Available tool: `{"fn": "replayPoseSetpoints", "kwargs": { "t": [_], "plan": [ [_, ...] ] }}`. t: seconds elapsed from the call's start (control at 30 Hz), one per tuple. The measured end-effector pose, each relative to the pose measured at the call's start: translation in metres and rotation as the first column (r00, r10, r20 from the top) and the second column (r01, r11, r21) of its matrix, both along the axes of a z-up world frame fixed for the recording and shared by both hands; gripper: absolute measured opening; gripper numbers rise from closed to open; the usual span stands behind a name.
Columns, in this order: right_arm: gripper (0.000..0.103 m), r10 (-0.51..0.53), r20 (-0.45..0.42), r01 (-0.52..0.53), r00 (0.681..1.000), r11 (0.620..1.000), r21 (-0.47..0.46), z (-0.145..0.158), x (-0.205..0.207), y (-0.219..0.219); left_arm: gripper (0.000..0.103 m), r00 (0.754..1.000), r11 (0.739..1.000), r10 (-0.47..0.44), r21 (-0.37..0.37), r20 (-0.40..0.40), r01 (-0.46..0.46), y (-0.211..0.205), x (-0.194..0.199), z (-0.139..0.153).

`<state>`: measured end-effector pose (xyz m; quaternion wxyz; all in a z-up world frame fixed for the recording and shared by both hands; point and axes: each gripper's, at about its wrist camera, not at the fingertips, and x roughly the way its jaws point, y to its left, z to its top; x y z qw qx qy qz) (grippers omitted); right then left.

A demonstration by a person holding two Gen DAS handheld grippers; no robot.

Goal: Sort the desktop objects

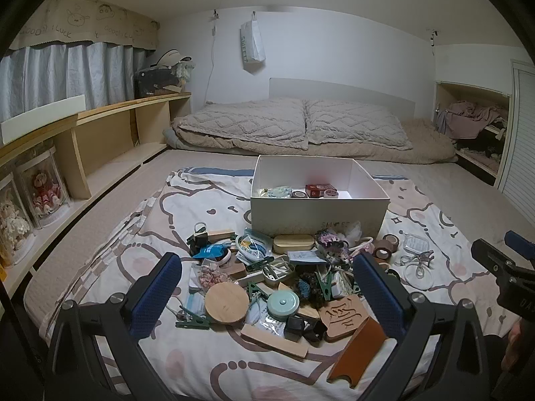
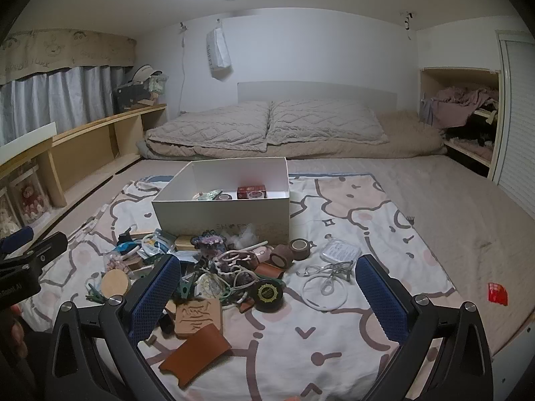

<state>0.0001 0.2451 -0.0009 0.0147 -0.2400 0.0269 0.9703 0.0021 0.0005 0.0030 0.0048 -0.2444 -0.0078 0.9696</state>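
A pile of small desktop objects lies on a patterned blanket (image 1: 140,254): a round wooden lid (image 1: 226,304), a mint round tin (image 1: 283,304), a carved wooden coaster (image 1: 344,314), a brown leather piece (image 1: 357,351), tape rolls (image 1: 384,249). A white box (image 1: 317,214) behind the pile holds a red pack (image 1: 319,188) and tape. My left gripper (image 1: 267,297) is open and empty above the pile's front. My right gripper (image 2: 267,297) is open and empty, above a black round tin (image 2: 267,292) and a clear ring (image 2: 324,290). The box also shows in the right wrist view (image 2: 220,215).
Pillows (image 1: 301,123) and a folded duvet lie at the bed's head. Wooden shelves (image 1: 110,133) run along the left with doll cases (image 1: 40,190). A closet niche (image 1: 474,123) is at the right. A red wrapper (image 2: 497,293) lies near the blanket's right edge.
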Motion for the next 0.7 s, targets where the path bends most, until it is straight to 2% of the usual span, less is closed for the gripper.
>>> {"fn": "replayPoseSetpoints", "kwargs": {
  "t": [0.5,0.53,0.7],
  "plan": [
    [0.103,0.009,0.002,-0.009,1.0,1.0,0.001,-0.0005,-0.0015,0.0007,0.103,1.0,1.0,-0.001,0.0,0.0,0.001,0.0002,0.0001,-0.0002],
    [0.103,0.01,0.004,-0.01,1.0,1.0,0.001,-0.0003,-0.0017,0.0008,0.103,1.0,1.0,-0.026,0.002,0.0,0.026,0.0002,-0.0001,-0.0003],
    [0.103,0.011,0.004,-0.011,1.0,1.0,0.001,0.001,-0.0018,0.0011,0.103,1.0,1.0,-0.03,-0.001,0.001,0.03,-0.0001,-0.001,0.0036]
  ]
}}
